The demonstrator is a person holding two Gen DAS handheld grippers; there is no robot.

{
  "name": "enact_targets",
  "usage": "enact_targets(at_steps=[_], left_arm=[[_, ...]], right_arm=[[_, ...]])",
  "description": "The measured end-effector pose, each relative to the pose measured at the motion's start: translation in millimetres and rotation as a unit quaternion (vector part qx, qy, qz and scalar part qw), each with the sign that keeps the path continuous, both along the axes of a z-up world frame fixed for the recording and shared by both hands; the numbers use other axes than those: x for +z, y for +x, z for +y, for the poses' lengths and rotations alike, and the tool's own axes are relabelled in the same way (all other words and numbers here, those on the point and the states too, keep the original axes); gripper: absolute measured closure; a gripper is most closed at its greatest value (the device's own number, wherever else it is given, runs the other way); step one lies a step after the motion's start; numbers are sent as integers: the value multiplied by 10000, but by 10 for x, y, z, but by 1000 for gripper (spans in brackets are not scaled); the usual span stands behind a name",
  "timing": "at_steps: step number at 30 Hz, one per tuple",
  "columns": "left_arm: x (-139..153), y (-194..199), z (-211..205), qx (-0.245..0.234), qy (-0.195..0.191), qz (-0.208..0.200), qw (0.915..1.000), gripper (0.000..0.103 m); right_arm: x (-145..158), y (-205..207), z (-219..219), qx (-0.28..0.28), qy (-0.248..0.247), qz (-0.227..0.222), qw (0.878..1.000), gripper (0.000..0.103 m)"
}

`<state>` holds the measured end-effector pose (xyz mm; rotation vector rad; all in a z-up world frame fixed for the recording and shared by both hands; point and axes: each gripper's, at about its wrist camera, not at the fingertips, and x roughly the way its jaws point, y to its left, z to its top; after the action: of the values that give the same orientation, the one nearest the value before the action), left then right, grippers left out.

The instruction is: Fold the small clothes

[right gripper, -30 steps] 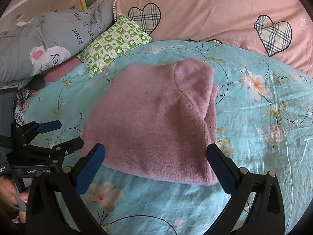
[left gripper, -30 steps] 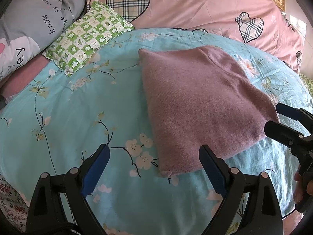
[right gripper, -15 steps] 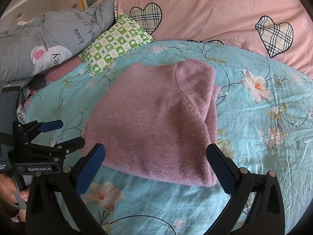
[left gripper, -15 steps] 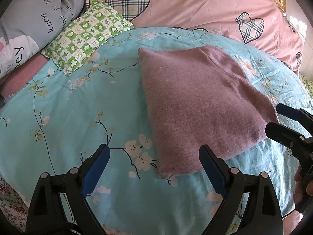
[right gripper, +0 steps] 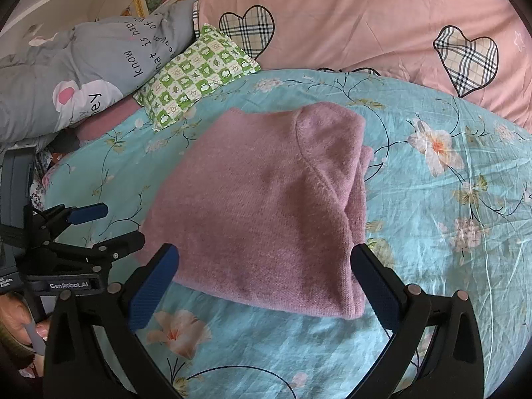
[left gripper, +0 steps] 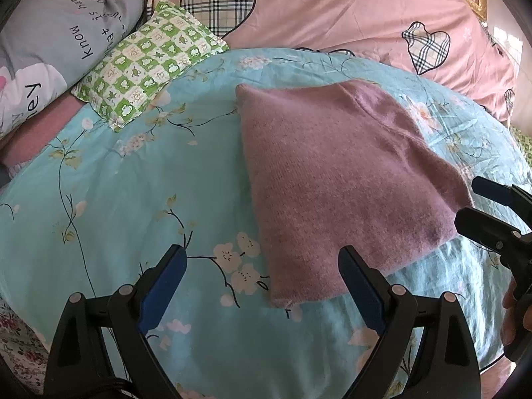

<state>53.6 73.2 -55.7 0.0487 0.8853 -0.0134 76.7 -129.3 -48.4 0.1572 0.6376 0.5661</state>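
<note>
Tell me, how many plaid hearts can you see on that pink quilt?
2 in the right wrist view, both on the pink quilt behind the folded sweater: one plaid heart above the green checked pillow, another far right. More may lie outside the frame.

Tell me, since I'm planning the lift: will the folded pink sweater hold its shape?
Probably not: the pink sweater looks like soft knit, so it would sag. Its stacked layers may slip apart. It likely grips rather than slides on the floral bedsheet.

"genrobot.ai" is printed on the left gripper (right gripper: pixel 99 222); "know" is legible on the grey pillow (right gripper: pixel 76 76)
</note>
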Motion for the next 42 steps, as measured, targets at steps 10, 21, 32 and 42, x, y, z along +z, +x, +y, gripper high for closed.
enact_targets(at_steps=[10,21,32,42], left_arm=[[4,46,7,17,-62,58,10000,10],[3,83,-8,17,-53,92,9999,10],[3,97,-48,-23,-37,97,9999,10],[8,90,-66,-50,-38,101,9999,10]], right_arm=[[5,11,-7,-8,2,25,10000,0],[4,84,-90,28,126,93,9999,0],[14,98,-100,38,113,79,9999,0],[15,96,-97,29,106,89,9999,0]])
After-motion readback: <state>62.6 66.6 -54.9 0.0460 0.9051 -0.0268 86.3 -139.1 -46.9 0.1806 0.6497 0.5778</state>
